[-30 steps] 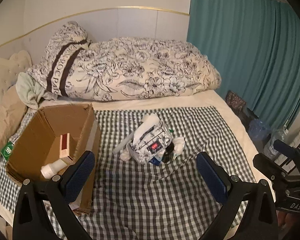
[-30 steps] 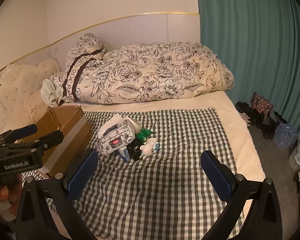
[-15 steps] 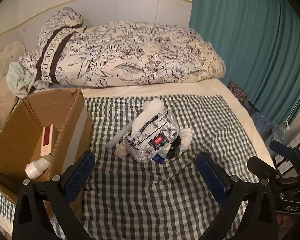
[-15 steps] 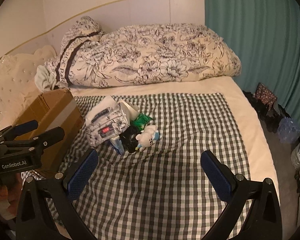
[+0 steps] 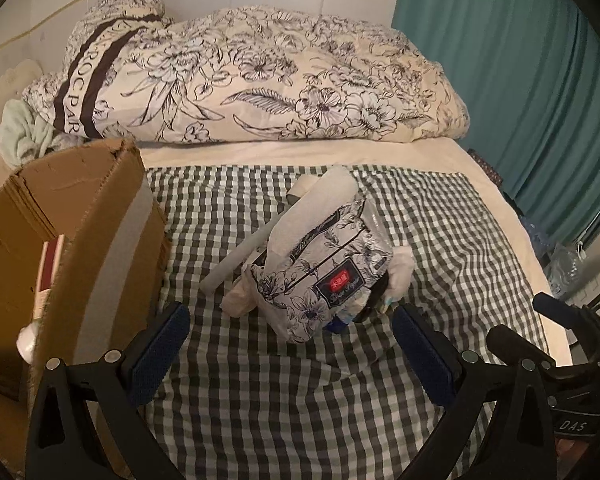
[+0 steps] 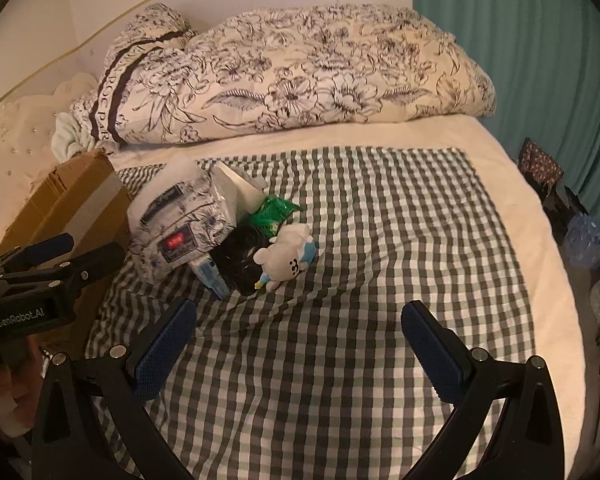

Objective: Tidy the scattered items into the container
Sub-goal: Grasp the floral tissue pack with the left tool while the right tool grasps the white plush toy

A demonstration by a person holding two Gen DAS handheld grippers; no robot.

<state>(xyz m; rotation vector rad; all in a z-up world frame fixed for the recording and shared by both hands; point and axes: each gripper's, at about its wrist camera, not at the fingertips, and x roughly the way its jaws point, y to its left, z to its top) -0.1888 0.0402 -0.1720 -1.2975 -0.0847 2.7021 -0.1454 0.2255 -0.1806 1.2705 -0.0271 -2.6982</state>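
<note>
On the checked cloth [image 5: 300,400], lying heaped together: tissue pack [image 5: 324,264], soft toy [image 6: 286,254], green packet [image 6: 270,212]. Beside these, standing to the left, cardboard box [image 5: 100,248]. Hovering wide and empty: left gripper [image 5: 288,352], right gripper [image 6: 298,344].

The right gripper [image 6: 298,344] hangs over the checked cloth [image 6: 380,280] on the bed, jaws spread wide and empty. Beyond it lies a heap: a tissue pack [image 6: 180,224], a green packet [image 6: 270,212], a black object [image 6: 238,258] and a white plush toy [image 6: 286,254], all touching. The cardboard box [image 6: 64,200] stands at far left. The left gripper [image 6: 40,268] shows at the left edge.
</note>
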